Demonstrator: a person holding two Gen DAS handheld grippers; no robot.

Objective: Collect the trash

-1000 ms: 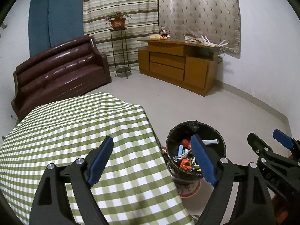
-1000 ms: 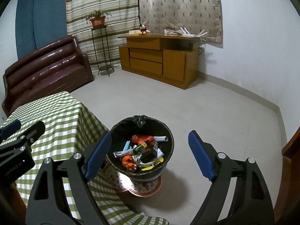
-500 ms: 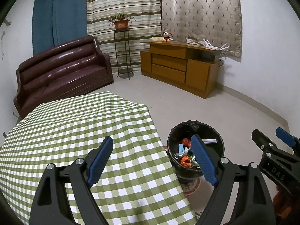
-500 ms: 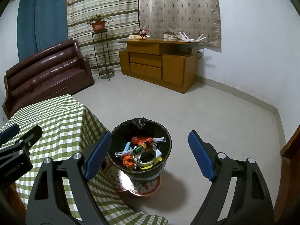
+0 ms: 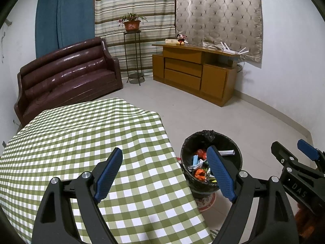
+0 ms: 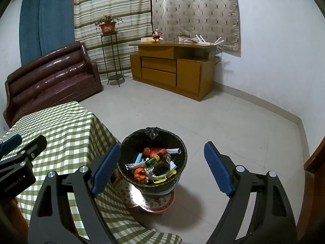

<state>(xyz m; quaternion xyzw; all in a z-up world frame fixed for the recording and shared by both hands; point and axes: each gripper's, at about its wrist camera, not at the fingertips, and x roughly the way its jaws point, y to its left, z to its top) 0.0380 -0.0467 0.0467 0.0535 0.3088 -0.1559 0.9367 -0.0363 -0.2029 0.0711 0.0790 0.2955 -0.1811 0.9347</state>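
Note:
A black-lined trash bin (image 6: 178, 142) (image 5: 236, 152) stands on the floor beside the table, holding several wrappers, a small bottle and paper scraps (image 6: 154, 162). My right gripper (image 6: 162, 158) hangs open above and in front of the bin, nothing between its blue pads. My left gripper (image 5: 164, 162) is open over the right edge of the green-checked tablecloth (image 5: 71, 142), also empty. Each gripper shows at the edge of the other's view. The cloth carries no trash in sight.
A brown leather sofa (image 5: 67, 75) stands behind the table. A plant stand (image 5: 133, 57) and a wooden cabinet (image 5: 193, 71) line the far wall. Pale tiled floor (image 6: 223, 118) stretches right of the bin. A wooden edge (image 6: 314, 158) shows at far right.
Both views have pulled back and risen slightly, so the bin and table look a little smaller and lower. The jaws stayed the same width.

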